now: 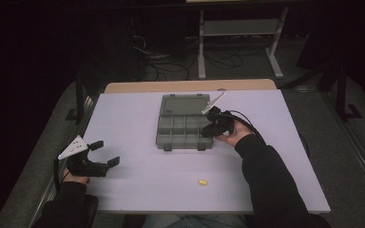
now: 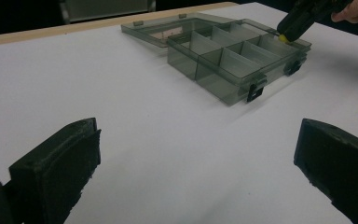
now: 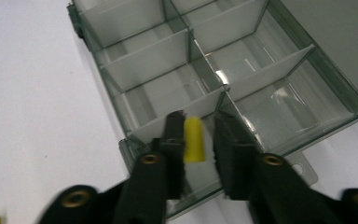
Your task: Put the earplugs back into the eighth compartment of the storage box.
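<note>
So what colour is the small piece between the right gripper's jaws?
Yellow; the small piece shows best in the right gripper view.

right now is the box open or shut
Open: the box has its lid folded flat on the table behind it, and its compartments show, as in the left gripper view.

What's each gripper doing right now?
Left gripper: open, empty, over the table.
Right gripper: jaws partly apart around a yellow piece over the organizer box; grip unclear.

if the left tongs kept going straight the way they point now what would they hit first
Probably the compartment box: the open left tongs point across bare table at its near wall and latch, though the exact line is hard to judge.
</note>
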A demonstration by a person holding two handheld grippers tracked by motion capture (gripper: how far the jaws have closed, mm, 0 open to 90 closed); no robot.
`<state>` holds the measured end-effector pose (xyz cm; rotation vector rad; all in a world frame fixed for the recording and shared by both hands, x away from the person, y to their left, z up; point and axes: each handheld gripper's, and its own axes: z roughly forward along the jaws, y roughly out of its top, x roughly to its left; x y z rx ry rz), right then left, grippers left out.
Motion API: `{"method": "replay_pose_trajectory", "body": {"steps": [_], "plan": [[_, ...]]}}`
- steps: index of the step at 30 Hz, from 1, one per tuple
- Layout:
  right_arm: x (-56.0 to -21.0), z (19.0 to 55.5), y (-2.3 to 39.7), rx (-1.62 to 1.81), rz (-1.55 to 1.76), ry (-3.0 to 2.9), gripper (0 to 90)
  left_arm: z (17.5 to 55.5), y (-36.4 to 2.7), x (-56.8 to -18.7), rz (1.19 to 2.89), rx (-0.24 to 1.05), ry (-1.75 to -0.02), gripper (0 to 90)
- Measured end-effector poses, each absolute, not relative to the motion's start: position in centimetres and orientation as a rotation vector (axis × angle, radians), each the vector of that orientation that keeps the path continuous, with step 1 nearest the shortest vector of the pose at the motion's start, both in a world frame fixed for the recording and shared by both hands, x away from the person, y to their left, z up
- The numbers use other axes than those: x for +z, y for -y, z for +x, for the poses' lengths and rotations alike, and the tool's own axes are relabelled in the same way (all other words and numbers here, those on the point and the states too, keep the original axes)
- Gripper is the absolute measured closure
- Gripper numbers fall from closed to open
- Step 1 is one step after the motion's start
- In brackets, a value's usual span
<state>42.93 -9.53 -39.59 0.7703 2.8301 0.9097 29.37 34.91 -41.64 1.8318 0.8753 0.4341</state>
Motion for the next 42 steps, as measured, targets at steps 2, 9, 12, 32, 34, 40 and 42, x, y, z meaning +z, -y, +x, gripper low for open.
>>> {"method": "replay_pose_trajectory", "body": {"steps": [2, 9, 12, 32, 34, 40, 42], "plan": [[-39.6, 42.9, 9.6, 0.905, 0.771, -2.829, 67.1, 29.4, -34.9, -41.6, 1.832, 0.433, -0.876, 0.0], [-38.8, 41.8, 9.6, 0.962, 0.756, -2.831, 44.7, 29.4, -34.8, -41.7, 1.831, 0.428, -0.876, 0.0], [-38.6, 41.1, 9.3, 0.948, 0.734, -2.839, 33.8, 29.4, -34.8, -41.7, 1.831, 0.429, -0.876, 0.0], [-38.2, 36.7, 8.3, 1.000, 0.630, -2.860, 0.0, 29.4, -34.8, -41.7, 1.837, 0.421, -0.873, 0.0], [-38.2, 36.3, 8.2, 1.010, 0.619, -2.856, 0.0, 29.4, -34.8, -41.7, 1.835, 0.422, -0.875, 0.0], [-38.7, 35.2, 7.9, 1.046, 0.599, -2.871, 0.0, 29.4, -34.8, -41.7, 1.833, 0.426, -0.871, 0.0], [-39.1, 34.9, 7.8, 1.049, 0.595, -2.878, 0.0, 29.4, -34.8, -41.7, 1.834, 0.426, -0.871, 0.0]]}}
